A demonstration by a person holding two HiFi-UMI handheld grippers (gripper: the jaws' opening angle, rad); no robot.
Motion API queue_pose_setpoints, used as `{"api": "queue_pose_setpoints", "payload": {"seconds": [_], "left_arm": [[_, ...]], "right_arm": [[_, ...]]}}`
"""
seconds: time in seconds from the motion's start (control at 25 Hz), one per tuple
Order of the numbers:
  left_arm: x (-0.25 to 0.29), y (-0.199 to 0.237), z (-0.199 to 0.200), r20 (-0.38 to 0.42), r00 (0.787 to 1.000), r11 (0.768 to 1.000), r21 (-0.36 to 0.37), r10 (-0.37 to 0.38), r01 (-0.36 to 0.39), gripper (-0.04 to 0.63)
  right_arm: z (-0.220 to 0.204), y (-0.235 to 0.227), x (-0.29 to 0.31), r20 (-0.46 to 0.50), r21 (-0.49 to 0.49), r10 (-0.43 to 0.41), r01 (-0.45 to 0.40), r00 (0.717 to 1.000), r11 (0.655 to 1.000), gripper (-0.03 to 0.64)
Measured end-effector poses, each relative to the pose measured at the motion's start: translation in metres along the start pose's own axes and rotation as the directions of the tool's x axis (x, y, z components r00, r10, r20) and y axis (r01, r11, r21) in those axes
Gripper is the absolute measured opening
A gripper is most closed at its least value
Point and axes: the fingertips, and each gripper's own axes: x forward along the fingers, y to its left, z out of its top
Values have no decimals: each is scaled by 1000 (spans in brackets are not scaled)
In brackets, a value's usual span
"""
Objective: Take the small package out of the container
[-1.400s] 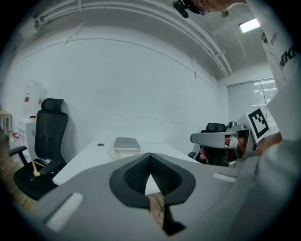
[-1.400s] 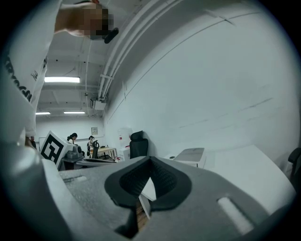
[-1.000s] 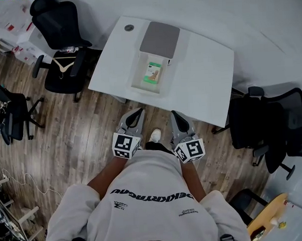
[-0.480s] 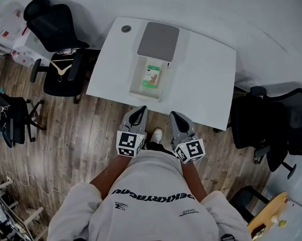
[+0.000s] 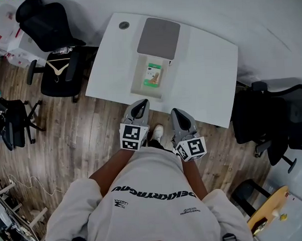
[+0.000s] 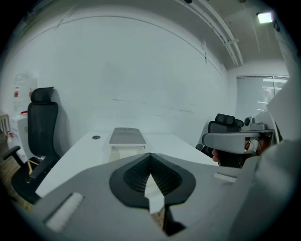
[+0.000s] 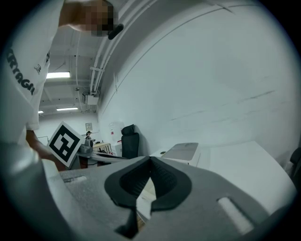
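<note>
Left gripper (image 5: 139,107) and right gripper (image 5: 176,114) were moved nearer the table's (image 5: 208,65) front edge, jaws closed, empty. Flat green-printed package (image 5: 152,75) is seen in the translucent rectangular container (image 5: 136,84); text unreadable.

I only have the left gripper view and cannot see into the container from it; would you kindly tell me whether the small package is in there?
Observer: Yes. In the head view the small package lies flat inside the open container.
Operator: Thank you. And how do the right gripper's jaws stand?
Observer: In the right gripper view the right gripper has its jaws together, with nothing between them.
</note>
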Motion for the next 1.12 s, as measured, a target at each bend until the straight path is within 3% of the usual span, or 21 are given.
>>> {"api": "queue_pose_setpoints", "payload": {"seconds": [0.12,0.72,1.12], "left_arm": [[10,10,-2,-20,999,999,21,24,-24,6],[70,34,-8,-119,993,999,-39,23,-28,8],[103,49,-21,-215,975,995,-77,49,-67,114]], "right_arm": [[-1,-6,6,0,5,-14,14,1000,1000,0],[-10,-33,30,-23,40,-47,48,999,998,0],[-15,-46,44,-42,58,-44,46,998,997,0]]}}
